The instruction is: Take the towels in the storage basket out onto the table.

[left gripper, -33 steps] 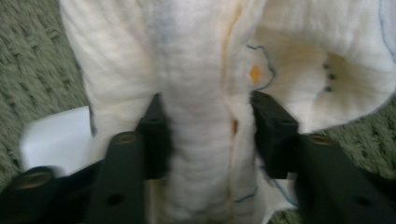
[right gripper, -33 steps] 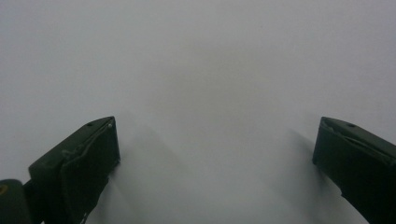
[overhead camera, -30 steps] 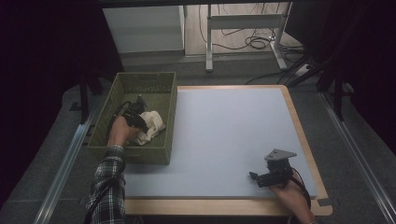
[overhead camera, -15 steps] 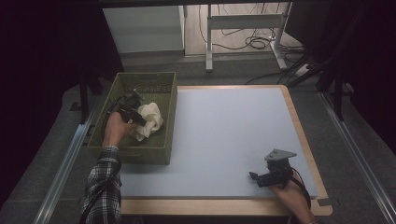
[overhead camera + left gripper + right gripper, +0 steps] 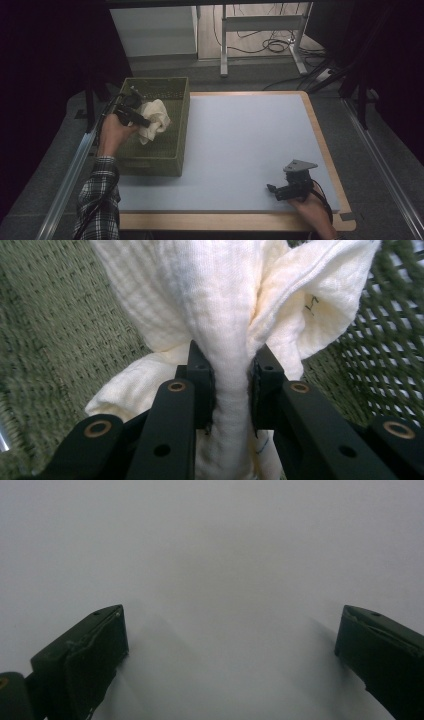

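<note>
A cream cloth (image 5: pixel 155 120) hangs bunched over the green woven basket (image 5: pixel 172 150) at the table's left edge. My left gripper (image 5: pixel 146 122) is shut on the cloth. In the left gripper view the cloth (image 5: pixel 225 305) is pinched into a narrow neck between the two black jaws, and my left gripper (image 5: pixel 231 385) holds it above the basket's weave (image 5: pixel 55 340). My right gripper (image 5: pixel 272 189) rests low over the pale blue table mat (image 5: pixel 240 140) near the front right corner. In the right gripper view my right gripper (image 5: pixel 230 640) stands open with bare mat between its jaws.
The mat lies in a wooden table frame (image 5: pixel 320 130). A metal rail (image 5: pixel 75 170) runs along the left side beside the basket. Behind the table stand a white cabinet (image 5: pixel 155 30) and a desk frame with cables (image 5: pixel 265 45) on the floor.
My left gripper has risen with the cloth, lifting it up out of the basket and a little toward the back. The right hand and its gripper have stayed still.
</note>
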The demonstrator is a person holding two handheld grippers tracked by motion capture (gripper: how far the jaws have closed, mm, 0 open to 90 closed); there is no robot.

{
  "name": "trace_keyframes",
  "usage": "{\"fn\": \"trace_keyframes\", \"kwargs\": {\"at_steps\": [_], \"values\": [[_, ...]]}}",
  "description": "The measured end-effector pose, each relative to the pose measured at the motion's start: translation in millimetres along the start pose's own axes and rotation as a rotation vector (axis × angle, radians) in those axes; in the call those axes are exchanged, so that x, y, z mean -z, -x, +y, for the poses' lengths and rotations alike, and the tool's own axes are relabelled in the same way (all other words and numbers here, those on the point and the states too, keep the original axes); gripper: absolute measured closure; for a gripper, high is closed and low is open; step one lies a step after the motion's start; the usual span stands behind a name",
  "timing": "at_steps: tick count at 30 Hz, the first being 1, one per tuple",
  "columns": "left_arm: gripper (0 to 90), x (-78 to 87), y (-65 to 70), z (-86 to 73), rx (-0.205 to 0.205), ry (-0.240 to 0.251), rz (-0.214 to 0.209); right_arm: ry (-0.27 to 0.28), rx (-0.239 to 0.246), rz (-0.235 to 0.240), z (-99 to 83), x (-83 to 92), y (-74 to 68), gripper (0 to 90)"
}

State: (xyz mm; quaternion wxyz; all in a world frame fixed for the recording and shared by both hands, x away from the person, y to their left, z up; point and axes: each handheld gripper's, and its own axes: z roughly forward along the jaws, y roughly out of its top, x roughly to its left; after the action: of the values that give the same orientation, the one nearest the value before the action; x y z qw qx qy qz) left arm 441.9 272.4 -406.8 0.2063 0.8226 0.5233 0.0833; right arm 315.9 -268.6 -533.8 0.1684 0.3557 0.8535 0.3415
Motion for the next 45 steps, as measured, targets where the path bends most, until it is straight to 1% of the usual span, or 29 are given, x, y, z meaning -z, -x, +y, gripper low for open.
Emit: {"fn": "trace_keyframes", "kwargs": {"at_steps": [2, 4, 8, 10, 13, 14, 15, 16, 17, 18, 19, 22, 25, 27, 28, 32, 34, 41, 44, 45], "values": [[75.9, 2.4, 1.1, 0.1, -0.001, 0.003, 0.002, 0.000, 0.000, 0.000, 0.0, 0.0, 0.0, 0.6], [75.8, 9.5, 4.2, 0.6, -0.014, 0.019, 0.008, 0.000, 0.000, 0.000, 0.0, 0.0, 0.0, 0.6], [75.8, 22.7, 10.5, 2.2, -0.026, 0.045, 0.009, 0.000, 0.000, 0.000, 0.0, 0.0, 0.0, 0.6], [75.8, 25.4, 11.5, 2.8, -0.026, 0.050, 0.008, 0.000, 0.000, 0.000, 0.0, 0.0, 0.0, 0.6], [75.8, 34.4, 17.4, 5.8, -0.041, 0.063, 0.005, 0.001, -0.002, -0.001, 0.0, -0.1, -0.2, 0.6], [75.8, 34.4, 17.4, 5.8, -0.041, 0.063, 0.005, 0.001, -0.002, -0.001, 0.0, -0.1, -0.2, 0.6], [75.8, 38.4, 21.1, 8.1, -0.052, 0.067, 0.006, 0.001, -0.002, 0.000, 0.0, -0.1, -0.2, 0.6], [75.8, 38.4, 21.1, 8.1, -0.052, 0.067, 0.006, 0.001, -0.002, -0.001, 0.0, -0.1, -0.2, 0.6], [75.8, 41.7, 25.3, 10.5, -0.065, 0.072, 0.002, 0.001, -0.002, 0.000, 0.0, -0.1, -0.2, 0.6], [75.7, 41.7, 25.3, 10.5, -0.065, 0.072, 0.002, 0.001, -0.002, 0.000, 0.0, -0.1, -0.2, 0.6], [75.7, 44.7, 30.1, 13.4, -0.078, 0.073, 0.003, 0.001, -0.002, -0.001, 0.0, -0.1, -0.2, 0.6], [75.7, 48.1, 36.3, 18.0, -0.092, 0.080, -0.006, 0.001, -0.002, 0.000, 0.0, -0.1, -0.2, 0.6], [75.7, 49.3, 41.4, 21.5, -0.105, 0.077, -0.007, 0.001, -0.001, -0.001, 0.0, -0.1, -0.1, 0.6], [75.7, 50.8, 47.9, 25.7, -0.117, 0.082, -0.015, 0.001, -0.002, 0.000, 0.0, -0.1, -0.2, 0.6], [75.7, 50.8, 47.9, 25.7, -0.117, 0.082, -0.015, 0.001, -0.002, 0.000, 0.0, -0.1, -0.2, 0.6], [75.7, 51.7, 57.3, 32.7, -0.132, 0.087, -0.023, 0.001, -0.002, 0.000, 0.0, -0.1, -0.2, 0.6], [75.7, 51.6, 59.6, 34.8, -0.138, 0.085, -0.027, 0.001, -0.002, 0.000, 0.0, -0.1, -0.2, 0.6], [75.7, 44.4, 77.3, 47.5, -0.173, 0.073, -0.045, 0.001, -0.001, 0.000, 0.0, -0.1, -0.1, 0.6], [75.7, 40.2, 87.5, 55.7, -0.203, 0.060, -0.052, 0.001, -0.001, 0.001, 0.0, -0.1, -0.1, 0.6], [75.7, 40.2, 87.5, 55.7, -0.203, 0.060, -0.052, 0.001, -0.001, 0.001, 0.0, -0.1, -0.1, 0.6]]}}
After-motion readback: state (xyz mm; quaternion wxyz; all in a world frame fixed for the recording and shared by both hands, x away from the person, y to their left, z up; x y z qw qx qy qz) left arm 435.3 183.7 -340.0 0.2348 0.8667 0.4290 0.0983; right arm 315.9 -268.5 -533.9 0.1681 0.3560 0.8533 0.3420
